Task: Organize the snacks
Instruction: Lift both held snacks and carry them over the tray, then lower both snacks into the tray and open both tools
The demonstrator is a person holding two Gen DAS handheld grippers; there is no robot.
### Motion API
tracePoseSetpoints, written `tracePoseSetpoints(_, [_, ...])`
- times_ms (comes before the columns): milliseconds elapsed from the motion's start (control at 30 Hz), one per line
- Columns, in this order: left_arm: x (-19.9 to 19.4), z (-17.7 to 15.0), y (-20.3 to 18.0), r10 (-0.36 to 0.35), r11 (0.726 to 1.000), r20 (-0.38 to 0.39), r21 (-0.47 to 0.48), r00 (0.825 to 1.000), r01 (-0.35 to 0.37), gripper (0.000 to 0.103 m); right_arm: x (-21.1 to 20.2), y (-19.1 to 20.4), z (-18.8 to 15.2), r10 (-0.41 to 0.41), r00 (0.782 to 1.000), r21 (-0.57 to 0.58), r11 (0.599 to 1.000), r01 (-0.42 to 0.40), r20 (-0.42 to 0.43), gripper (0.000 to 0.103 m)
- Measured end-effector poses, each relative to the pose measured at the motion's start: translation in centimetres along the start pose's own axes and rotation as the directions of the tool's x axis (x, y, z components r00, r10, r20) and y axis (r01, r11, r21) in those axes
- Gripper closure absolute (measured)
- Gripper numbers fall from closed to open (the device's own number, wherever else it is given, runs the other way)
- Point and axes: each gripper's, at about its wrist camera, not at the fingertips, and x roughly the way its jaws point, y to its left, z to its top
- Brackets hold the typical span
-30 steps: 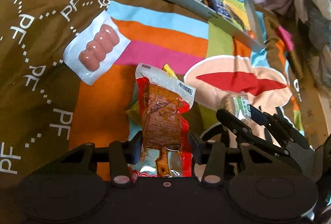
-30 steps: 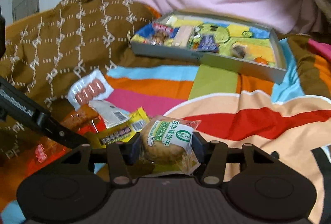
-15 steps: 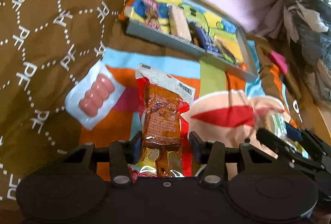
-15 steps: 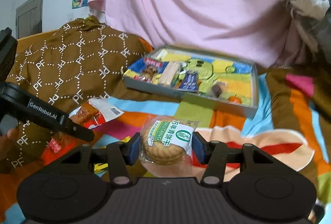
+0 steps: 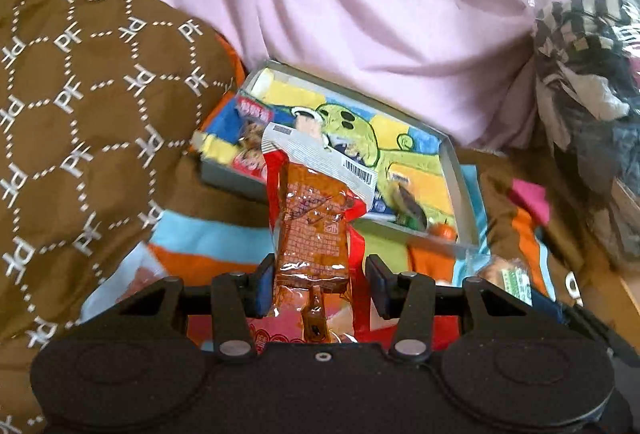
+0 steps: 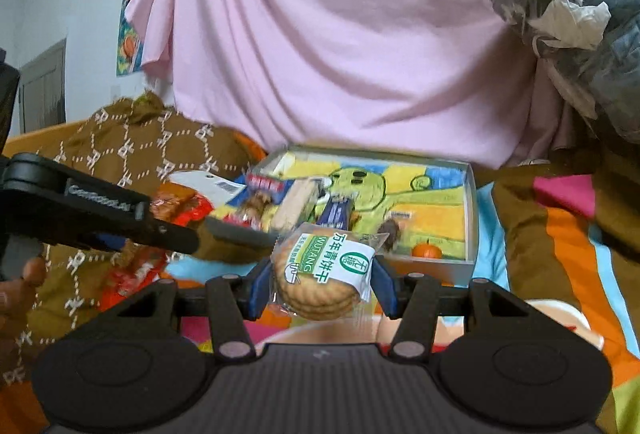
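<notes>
Both hands are mid-carry, each bringing a snack toward the shallow grey box [image 6: 470,193] that lies on the striped blanket [image 6: 560,234] in front of the pink drape [image 6: 340,33]. The left gripper [image 5: 316,284] is clamped on the lower part of a long red-and-orange snack packet [image 5: 312,218], which stands up between its pads with the white barcoded end leaning toward the box. The right gripper [image 6: 320,284] pinches a clear-wrapped stack of round biscuits [image 6: 320,274] with a green-and-white label, held off the blanket just short of the box's near wall. The box, lined with a green cartoon picture, already holds several snacks on its left side: a blue-and-red packet [image 5: 248,121], a pale wafer bar [image 6: 296,205], a dark blue packet [image 6: 336,211] and a small orange fruit [image 6: 427,250] near the front right corner. The step in hand looks like the transfer into the box. Next, each gripper probably needs to travel forward over the near wall, come down above a bare patch of the lining, likely toward the right, and only then let go, the two staying clear of each other.
</notes>
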Motion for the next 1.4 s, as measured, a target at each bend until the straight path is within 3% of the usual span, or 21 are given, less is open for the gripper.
tracePoseSetpoints(267, [4.3,4.4,-3.2,0.017,0.999,0.018,0.031,1.0,-0.017,0.055,3.8,-3.6,1.6,-0.059,0.993,0.12,0.992,0.047,0.098,0.046])
tracePoseSetpoints(500, [9.5,8.0,-4.9,0.025,0.999,0.015,-0.024,1.0,-0.025,0.054,8.5,-7.7,2.1,-0.094,0.99,0.323,0.945,0.054,0.108,0.046])
tracePoseSetpoints(667, [13.0,9.5,-6.2,0.049,0.999,0.002,-0.013,0.999,-0.049,0.054,10.4,-9.5,1.8,-0.136,0.984,0.335,0.938,0.092,0.113,0.046])
tracePoseSetpoints(900, [17.3,10.0,-8.4,0.091,0.995,-0.056,0.043,0.994,-0.089,0.054,12.8,-10.1,0.8,-0.15,0.986,0.361,0.925,0.115,0.072,0.045])
tracePoseSetpoints(1133, [19.8,8.5,-9.6,0.125,0.985,-0.042,0.125,0.991,-0.119,0.054,13.7,-10.1,-0.2,-0.147,0.988,0.393,0.912,0.12,0.039,0.044])
tracePoseSetpoints(1233, [20.7,8.2,-9.5,0.14,0.984,-0.052,0.117,0.989,-0.133,0.054,13.9,-10.2,-0.5,-0.153,0.987,0.388,0.913,0.126,0.04,0.043])
tracePoseSetpoints(1300, [20.9,8.1,-9.4,0.147,0.983,-0.056,0.115,0.988,-0.14,0.052,14.1,-10.4,-0.7,-0.149,0.988,0.4,0.908,0.121,0.039,0.04])
tracePoseSetpoints(1400, [21.2,8.2,-9.4,0.144,0.982,-0.064,0.129,0.988,-0.134,0.041,14.3,-10.4,-0.8,-0.136,0.99,0.394,0.913,0.108,0.044,0.035])
